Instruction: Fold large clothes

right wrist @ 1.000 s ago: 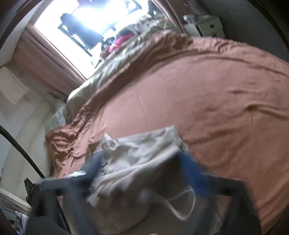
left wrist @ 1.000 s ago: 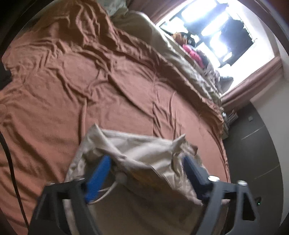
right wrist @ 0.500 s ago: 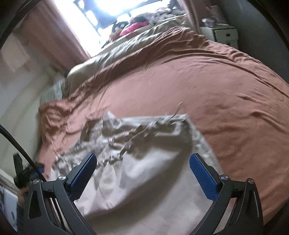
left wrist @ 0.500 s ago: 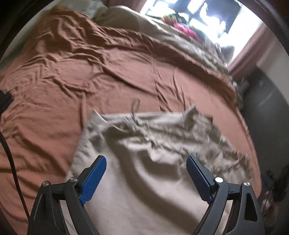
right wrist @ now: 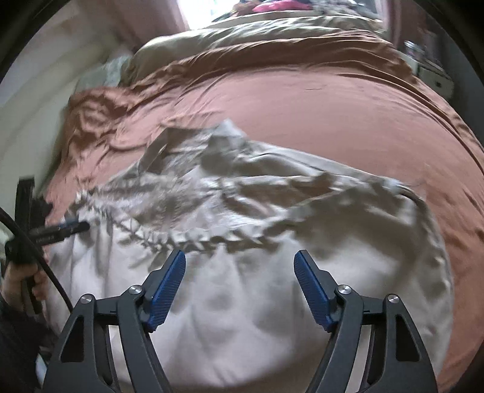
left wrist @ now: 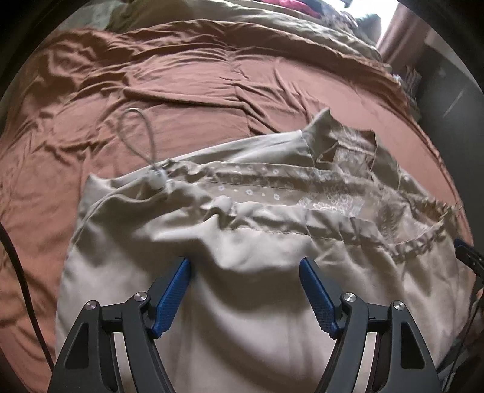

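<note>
Lying spread on the brown bedsheet (left wrist: 187, 127), one beige garment (left wrist: 248, 302) has its far hem crumpled, and wide sheet stays free beyond it and on both sides. A white drawstring loop (left wrist: 136, 133) lies on the sheet past the garment's left corner. The left gripper (left wrist: 245, 272) and the right gripper (right wrist: 239, 266) both hover over the near cloth with jaws spread wide, holding nothing. One olive blanket (right wrist: 257, 33) lies at the far edge under a bright window (right wrist: 208, 9).
</note>
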`<state>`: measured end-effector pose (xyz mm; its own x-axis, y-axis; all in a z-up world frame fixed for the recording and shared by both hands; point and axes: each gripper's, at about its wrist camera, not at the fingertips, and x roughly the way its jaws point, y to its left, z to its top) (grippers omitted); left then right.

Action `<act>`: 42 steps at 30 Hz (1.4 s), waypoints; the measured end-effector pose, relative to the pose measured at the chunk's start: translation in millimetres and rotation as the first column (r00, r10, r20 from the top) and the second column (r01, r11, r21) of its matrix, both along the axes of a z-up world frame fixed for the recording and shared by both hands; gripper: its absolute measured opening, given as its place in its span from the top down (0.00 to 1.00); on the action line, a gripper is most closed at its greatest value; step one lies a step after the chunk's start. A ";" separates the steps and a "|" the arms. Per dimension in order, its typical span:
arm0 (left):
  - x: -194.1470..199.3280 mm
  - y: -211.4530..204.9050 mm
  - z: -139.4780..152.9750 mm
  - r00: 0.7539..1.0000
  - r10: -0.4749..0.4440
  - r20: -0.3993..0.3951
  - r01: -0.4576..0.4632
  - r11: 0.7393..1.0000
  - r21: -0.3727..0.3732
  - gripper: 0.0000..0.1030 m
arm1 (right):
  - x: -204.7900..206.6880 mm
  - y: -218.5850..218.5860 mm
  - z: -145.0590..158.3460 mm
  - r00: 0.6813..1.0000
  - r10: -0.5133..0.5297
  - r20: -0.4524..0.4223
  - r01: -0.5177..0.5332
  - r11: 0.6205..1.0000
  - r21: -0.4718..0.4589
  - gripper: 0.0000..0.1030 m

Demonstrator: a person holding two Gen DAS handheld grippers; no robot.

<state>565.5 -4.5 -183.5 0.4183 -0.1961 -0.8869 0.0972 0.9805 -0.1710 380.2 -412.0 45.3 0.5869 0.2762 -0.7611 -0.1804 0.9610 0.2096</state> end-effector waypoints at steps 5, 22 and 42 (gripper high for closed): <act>8.5 -6.0 -18.3 0.999 -0.004 -0.034 0.004 1.000 0.024 0.41 | 32.5 23.9 -35.3 0.995 0.027 -0.098 -0.032 0.998 -0.049 0.63; 2.8 1.3 45.7 0.986 -0.012 0.164 0.012 1.000 0.002 0.99 | 5.6 20.5 4.5 0.992 -0.027 0.120 0.029 1.000 -0.013 1.00; 47.7 1.5 -21.1 0.997 0.073 0.032 -0.073 0.997 0.017 0.98 | 75.1 42.2 -67.1 0.996 -0.092 -0.023 0.091 0.995 -0.036 1.00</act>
<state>613.2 -3.0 -204.6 0.4589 -0.1481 -0.8761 0.0303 0.9880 -0.1512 455.3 -369.7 -21.8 0.5894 0.1952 -0.7839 -0.0867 0.9801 0.1789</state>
